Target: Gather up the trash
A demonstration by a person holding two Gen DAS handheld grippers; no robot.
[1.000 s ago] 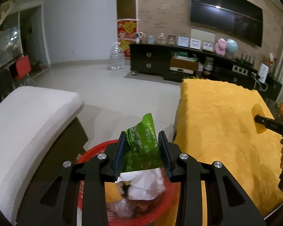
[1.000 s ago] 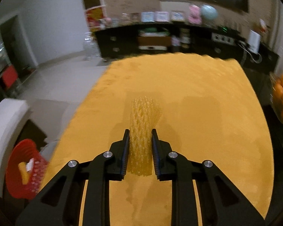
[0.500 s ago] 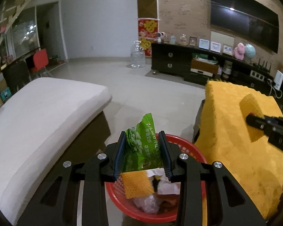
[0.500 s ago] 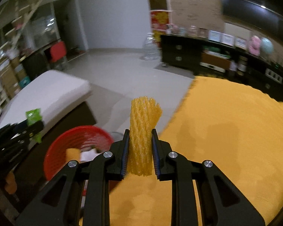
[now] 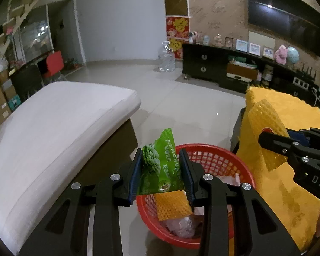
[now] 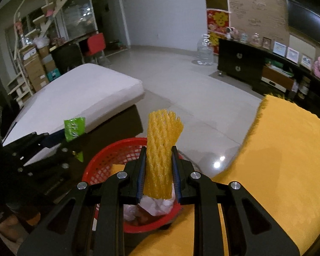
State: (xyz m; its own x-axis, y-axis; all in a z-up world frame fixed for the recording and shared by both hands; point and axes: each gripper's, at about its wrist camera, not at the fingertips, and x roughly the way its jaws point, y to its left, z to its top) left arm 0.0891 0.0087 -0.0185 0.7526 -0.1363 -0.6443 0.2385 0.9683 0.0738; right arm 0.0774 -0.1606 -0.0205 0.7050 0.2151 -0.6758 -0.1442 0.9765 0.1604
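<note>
My left gripper (image 5: 161, 170) is shut on a green snack wrapper (image 5: 162, 166) and holds it above the near rim of a red mesh basket (image 5: 215, 160). The basket holds a yellow foam net (image 5: 172, 205), white paper and clear plastic. My right gripper (image 6: 157, 170) is shut on a yellow foam fruit net (image 6: 161, 149), held upright over the red basket (image 6: 108, 162). The right gripper also shows in the left wrist view (image 5: 264, 137) at the right. The left gripper with the green wrapper (image 6: 73, 127) shows at the left of the right wrist view.
A table with a yellow cloth (image 6: 283, 160) stands right of the basket. A low seat with a white cushion (image 5: 59, 119) stands to its left. A black TV cabinet (image 5: 224, 70) and a clear water jug (image 5: 165, 60) stand beyond the tiled floor.
Both grippers have swung left from over the yellow table to the red basket. Each keeps hold of its piece of trash.
</note>
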